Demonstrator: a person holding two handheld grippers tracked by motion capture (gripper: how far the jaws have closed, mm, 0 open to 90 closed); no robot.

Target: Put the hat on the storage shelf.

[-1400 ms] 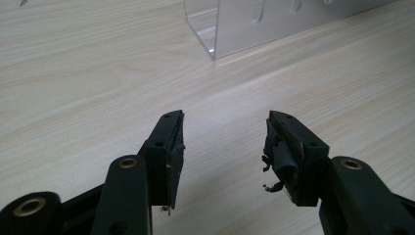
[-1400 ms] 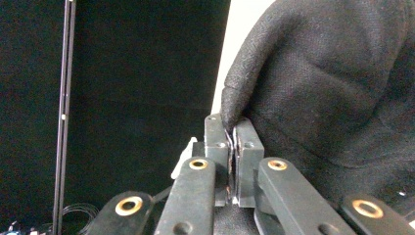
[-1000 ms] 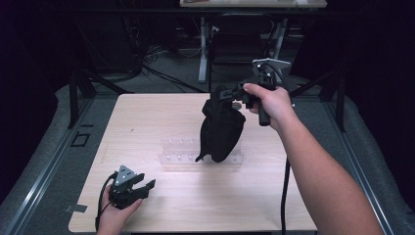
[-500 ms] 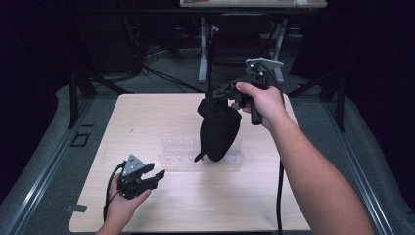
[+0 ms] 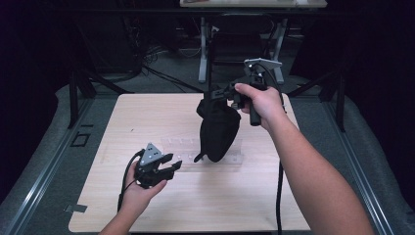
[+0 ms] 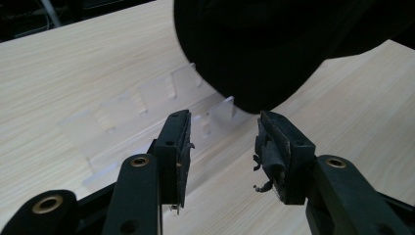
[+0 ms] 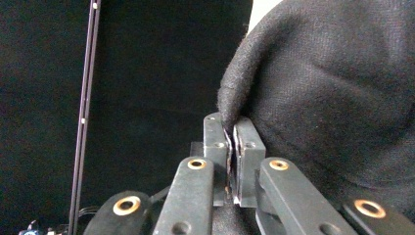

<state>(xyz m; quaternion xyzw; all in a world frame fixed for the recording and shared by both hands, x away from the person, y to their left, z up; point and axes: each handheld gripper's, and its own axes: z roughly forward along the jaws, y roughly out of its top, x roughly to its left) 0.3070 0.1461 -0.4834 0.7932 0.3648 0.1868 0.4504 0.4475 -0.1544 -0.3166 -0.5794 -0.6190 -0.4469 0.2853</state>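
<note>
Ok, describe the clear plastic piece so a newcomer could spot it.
On the pale wooden table, look at its middle, under the hanging black cloth bag. The clear tray lies flat there: see-through, with small ribbed dividers, nearly vanishing against the wood.

Light wooden table [image 5: 147,112] under the fingers; clear plastic tray [image 6: 147,105] lying flat on it, just ahead of the left fingertips.

We count two grippers [image 5: 169,169] [image 5: 220,93], one black knitted cloth [image 5: 218,132], one clear plastic tray [image 5: 188,152] at centre frame, and one wooden table [image 5: 147,112].
</note>
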